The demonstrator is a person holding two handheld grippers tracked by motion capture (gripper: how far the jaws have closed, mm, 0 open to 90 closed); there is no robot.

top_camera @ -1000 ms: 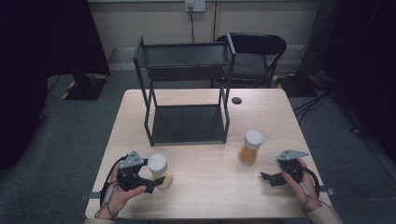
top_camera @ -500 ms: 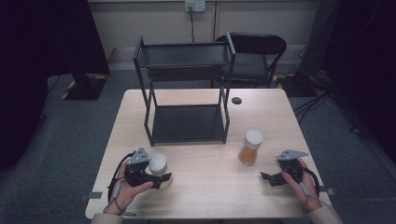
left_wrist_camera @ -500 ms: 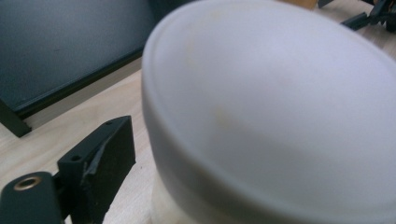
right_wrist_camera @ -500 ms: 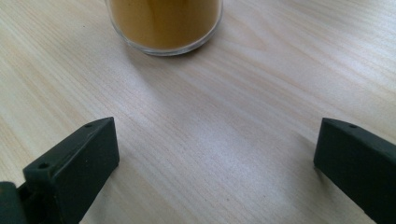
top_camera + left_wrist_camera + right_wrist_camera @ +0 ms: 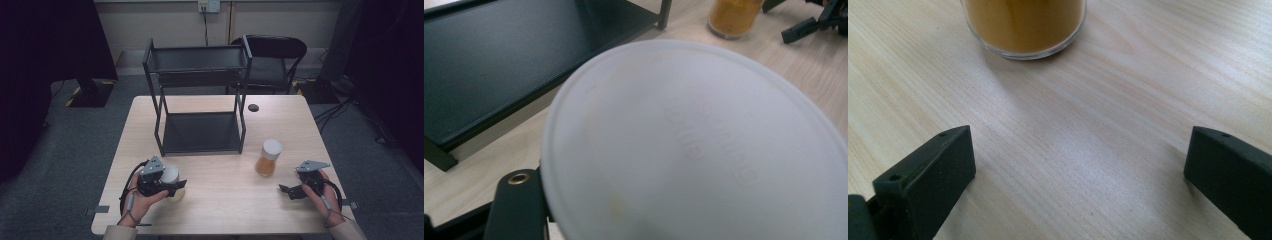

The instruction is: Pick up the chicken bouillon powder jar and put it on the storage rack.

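Left side of the pale wooden table point(image 5: 220, 200), near the front edge: the left gripper point(image 5: 172, 186) has just been closing its jaws, and they now clench a small round jar with a white lid point(image 5: 170, 175), the jar between them. From above, the lid is a flat, clean white disc on a short body with a pale, creamy tint low down. Through the left gripper view that same lid point(image 5: 704, 145) looms huge and blurred, a smooth matte white circle with faint raised lettering across its top that is too soft to read, one black jaw hugging its lower left rim.

Over to the right, the right gripper point(image 5: 290, 191) rests low on the tabletop, its jaws spread wide with bare wood between them, grasping nothing. Just ahead of it stands a clear glass jar of orange-brown powder with a white cap point(image 5: 269, 157), upright and apart from the jaws; the right gripper view catches its round glass base point(image 5: 1024, 25).

Behind both jars sits a black metal two-tier shelf rack point(image 5: 200, 132), with a small black round disc point(image 5: 253, 107) lying just beside its right rear leg.
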